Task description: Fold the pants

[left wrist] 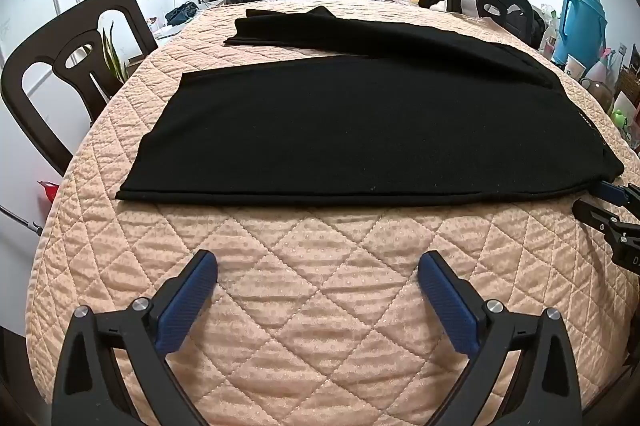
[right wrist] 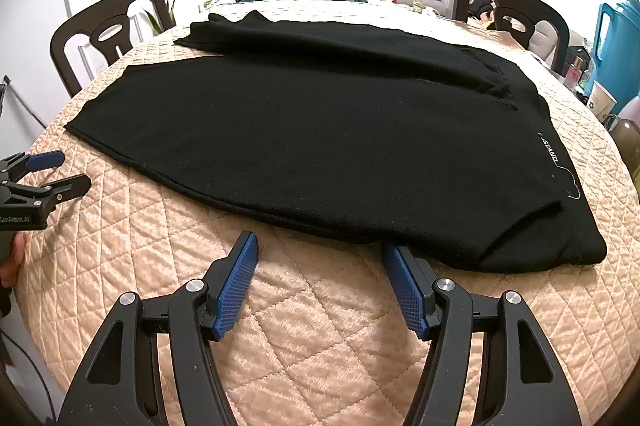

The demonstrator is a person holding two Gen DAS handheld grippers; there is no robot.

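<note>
On the quilted table cover (left wrist: pixel 320 286) the black pants (left wrist: pixel 360 129) lie spread, legs apart and unfolded, so every fold remains while your left gripper (left wrist: pixel 318 266) and right gripper (right wrist: pixel 318 258) hover nearby, jaws apart and empty.

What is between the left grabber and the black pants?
Only bare quilted cover lies between the open left gripper and the near edge of the black pants. The left wrist view shows this best.

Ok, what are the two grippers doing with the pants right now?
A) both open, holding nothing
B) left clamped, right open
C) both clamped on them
A: the left gripper and right gripper both stand open over the quilt, short of the pants.
</note>
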